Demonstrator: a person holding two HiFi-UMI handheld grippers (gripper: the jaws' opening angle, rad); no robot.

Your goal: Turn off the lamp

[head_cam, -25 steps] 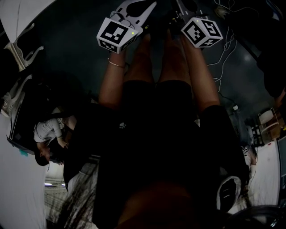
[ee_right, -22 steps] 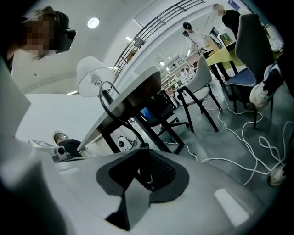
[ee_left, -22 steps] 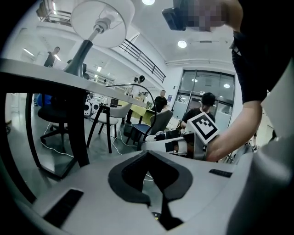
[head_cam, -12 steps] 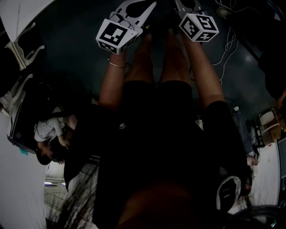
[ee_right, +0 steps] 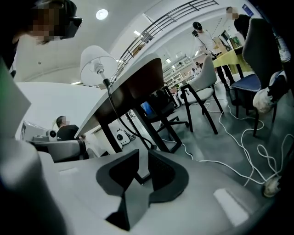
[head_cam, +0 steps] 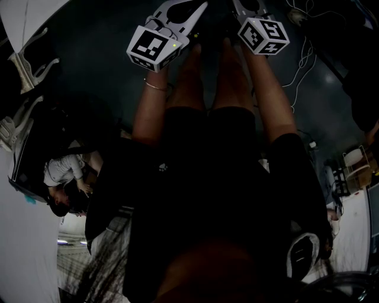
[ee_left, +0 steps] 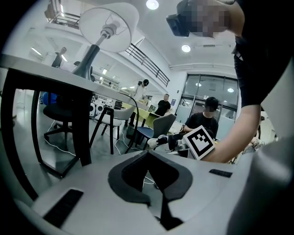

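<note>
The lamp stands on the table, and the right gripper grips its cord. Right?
Not the cord. The lamp does stand on the table, but the right gripper view shows the right gripper empty, jaws slightly apart, with the cord hanging beyond them.

place: open-plan office | signs: desks (ee_right: 138, 75), swivel chairs (ee_left: 60, 111), floor cables (ee_right: 239, 147)

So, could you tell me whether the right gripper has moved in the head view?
Yes, slightly. Against the white floor cables, the right gripper shifted up and leftward in the picture from a second ago, then held for the last half second.
</note>
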